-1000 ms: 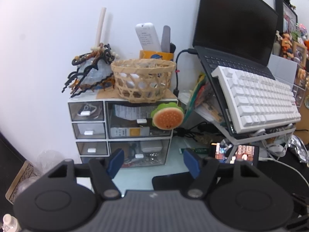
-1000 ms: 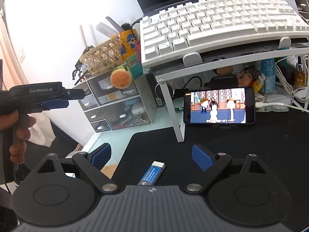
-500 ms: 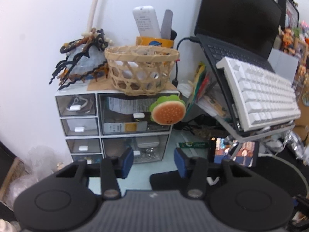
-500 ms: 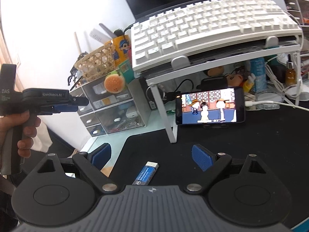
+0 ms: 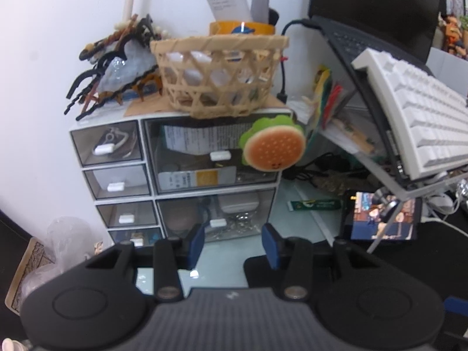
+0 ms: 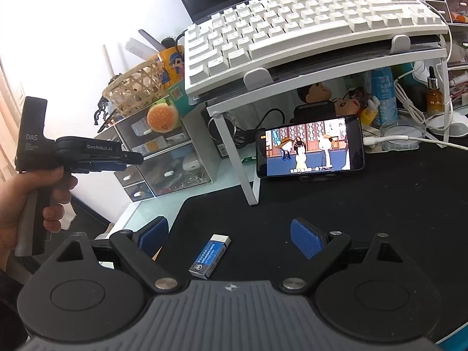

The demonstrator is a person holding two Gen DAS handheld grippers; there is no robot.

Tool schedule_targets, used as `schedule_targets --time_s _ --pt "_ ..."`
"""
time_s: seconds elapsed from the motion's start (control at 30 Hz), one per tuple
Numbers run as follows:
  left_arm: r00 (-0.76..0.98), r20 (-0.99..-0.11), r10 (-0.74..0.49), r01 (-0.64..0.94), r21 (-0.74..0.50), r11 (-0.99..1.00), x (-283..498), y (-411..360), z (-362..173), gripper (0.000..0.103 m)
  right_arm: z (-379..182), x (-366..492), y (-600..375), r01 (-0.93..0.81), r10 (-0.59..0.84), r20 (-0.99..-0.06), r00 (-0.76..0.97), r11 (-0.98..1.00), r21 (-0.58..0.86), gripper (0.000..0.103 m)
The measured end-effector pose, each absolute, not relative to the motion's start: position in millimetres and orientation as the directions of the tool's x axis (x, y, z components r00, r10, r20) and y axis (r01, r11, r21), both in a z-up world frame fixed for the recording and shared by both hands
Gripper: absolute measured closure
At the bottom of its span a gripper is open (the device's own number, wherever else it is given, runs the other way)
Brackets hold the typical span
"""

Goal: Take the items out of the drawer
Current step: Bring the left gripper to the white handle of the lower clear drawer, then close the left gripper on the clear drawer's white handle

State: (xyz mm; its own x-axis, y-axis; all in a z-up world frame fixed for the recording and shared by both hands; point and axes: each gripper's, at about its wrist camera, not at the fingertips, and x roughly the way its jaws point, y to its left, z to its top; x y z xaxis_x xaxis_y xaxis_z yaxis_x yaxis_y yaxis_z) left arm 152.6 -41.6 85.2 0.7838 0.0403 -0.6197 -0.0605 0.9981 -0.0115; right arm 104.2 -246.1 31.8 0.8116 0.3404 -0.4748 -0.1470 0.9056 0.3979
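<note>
A small white drawer unit [image 5: 146,193] with clear drawer fronts stands at the desk's left end, all drawers closed. My left gripper [image 5: 232,244] is open and empty, low in front of the bottom right drawer [image 5: 234,213]. That drawer's white handle [image 5: 218,222] shows just above the gap between the fingers. In the right wrist view the left gripper [image 6: 117,161], held by a hand [image 6: 44,193], points at the drawer unit [image 6: 163,152]. My right gripper [image 6: 231,238] is open over the black mat, with a blue and white eraser [image 6: 209,256] lying between its fingers.
A woven basket [image 5: 219,73], hair clips [image 5: 111,67] and a cup stand on top of the unit, and a burger toy [image 5: 273,149] hangs at its right front. To the right, a white keyboard [image 6: 307,23] sits on a stand above a lit phone [image 6: 310,149], cables and bottles.
My left gripper has moved closer to the drawer unit and its fingers have narrowed, staying open. The right gripper has shifted slightly and is still open over the eraser.
</note>
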Motion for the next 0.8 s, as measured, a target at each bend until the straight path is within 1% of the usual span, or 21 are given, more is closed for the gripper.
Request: schedule_targets --time_s 0.17,0.37,0.67,0.8 --pt "0.773 -0.632 0.051 -0.07 -0.006 0.997 161 -41 78 0.056 30 107 -246 -0.158 0.354 -0.478 0.804 0.902 0.402 0.009" --pt "0.764 -0.643 0.047 -0.088 -0.033 0.996 171 -28 75 0.056 26 112 -245 -0.157 0.356 -0.488 0.797 0.902 0.402 0.009" --pt "0.744 -0.665 0.06 -0.092 -0.013 0.996 198 -30 63 0.057 10 119 -243 -0.151 0.353 -0.49 0.797 0.902 0.404 0.009" --pt "0.735 -0.676 0.047 -0.098 -0.038 0.994 209 -30 58 0.057 2 119 -243 -0.152 0.352 -0.478 0.805 0.9 0.407 0.009"
